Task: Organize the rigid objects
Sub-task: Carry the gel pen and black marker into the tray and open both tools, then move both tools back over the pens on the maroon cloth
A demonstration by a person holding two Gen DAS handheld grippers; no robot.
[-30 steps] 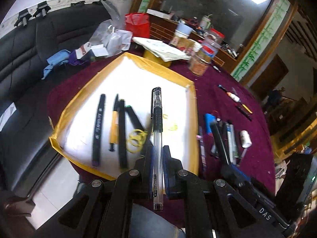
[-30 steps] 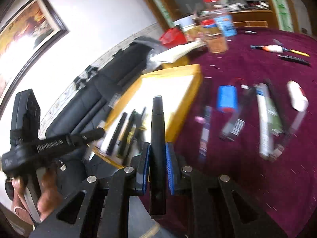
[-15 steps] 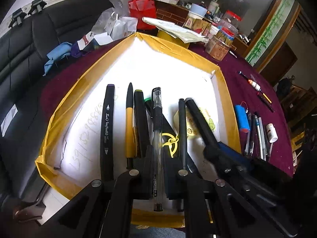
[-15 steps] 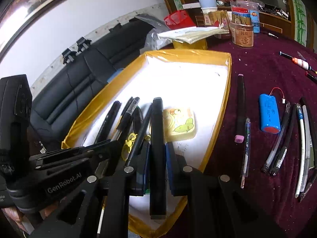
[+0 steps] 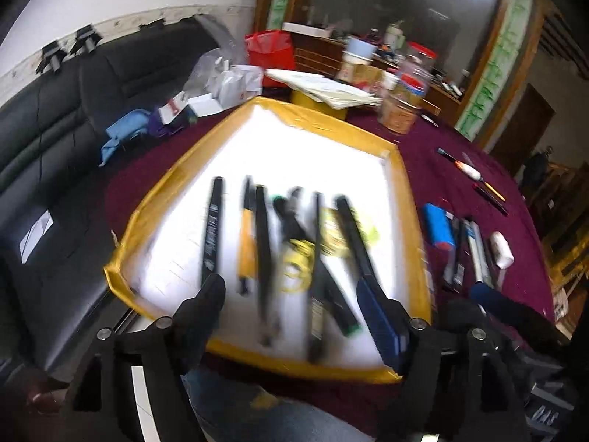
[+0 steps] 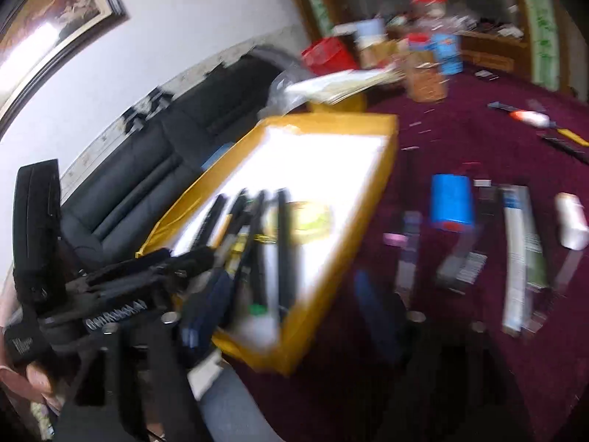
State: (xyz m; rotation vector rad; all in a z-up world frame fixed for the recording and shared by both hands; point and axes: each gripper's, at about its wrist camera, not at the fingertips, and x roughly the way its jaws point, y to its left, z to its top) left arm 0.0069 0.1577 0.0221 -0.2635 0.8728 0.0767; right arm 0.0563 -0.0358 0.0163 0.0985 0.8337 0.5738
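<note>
Left claw (image 5: 294,309) wide, empty, over pens (image 5: 265,254) in yellow tray (image 5: 154,228); right claw (image 6: 287,316) wide, empty.

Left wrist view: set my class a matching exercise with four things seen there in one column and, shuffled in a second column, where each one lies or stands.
Things:
1. yellow-barrelled pen
2. blue battery pack
3. red basket
4. white cylinder

Places:
A. behind the tray, at the far side of the table
B. inside the yellow-rimmed tray
C. on the maroon cloth, just right of the tray
D. on the maroon cloth, right of the loose pens

Pairs: 1-B, 2-C, 3-A, 4-D
</note>
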